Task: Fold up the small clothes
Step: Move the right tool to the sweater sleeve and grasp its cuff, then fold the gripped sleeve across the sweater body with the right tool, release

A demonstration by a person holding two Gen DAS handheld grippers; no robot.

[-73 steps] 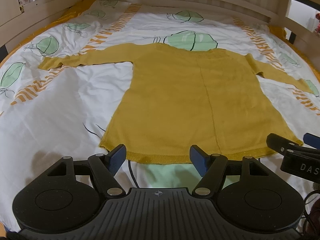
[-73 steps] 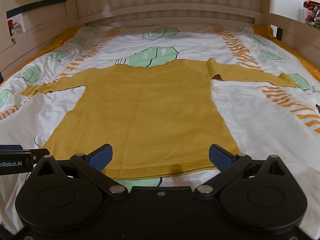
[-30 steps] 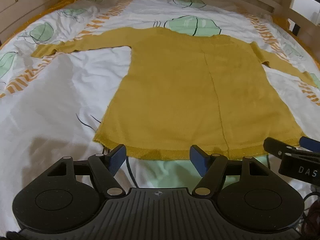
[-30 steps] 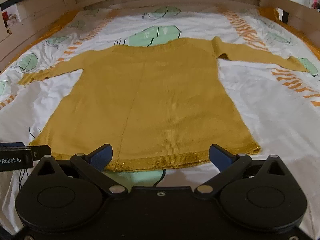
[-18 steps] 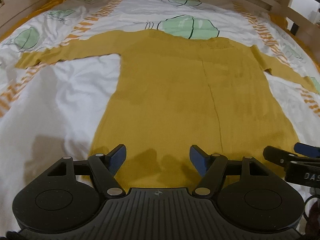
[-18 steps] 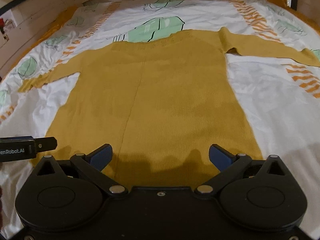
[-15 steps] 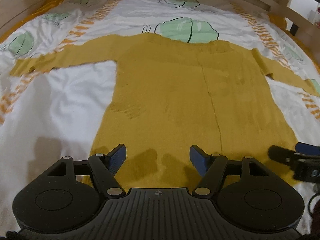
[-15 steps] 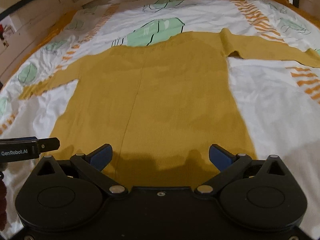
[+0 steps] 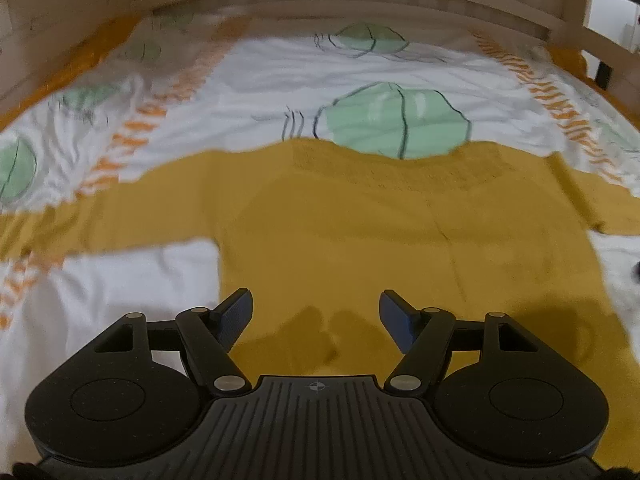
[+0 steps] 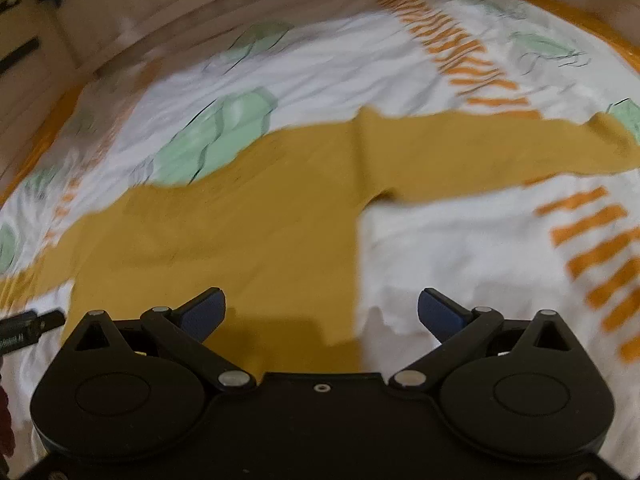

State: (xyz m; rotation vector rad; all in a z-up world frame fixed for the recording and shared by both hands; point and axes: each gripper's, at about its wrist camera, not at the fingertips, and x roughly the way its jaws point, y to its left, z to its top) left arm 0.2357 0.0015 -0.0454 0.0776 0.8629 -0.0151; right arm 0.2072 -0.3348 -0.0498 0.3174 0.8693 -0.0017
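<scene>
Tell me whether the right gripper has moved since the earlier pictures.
Yes. The right gripper has advanced over the yellow sweater and swung toward its right sleeve; the hem it first faced is out of view.

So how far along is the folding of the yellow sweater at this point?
Done: the yellow sweater lies spread flat on the leaf-print bedsheet, both sleeves stretched out. In hand: nothing; the left claw and right claw hover open over the sweater, the right near its right sleeve. Left: every fold; none shows yet.
</scene>
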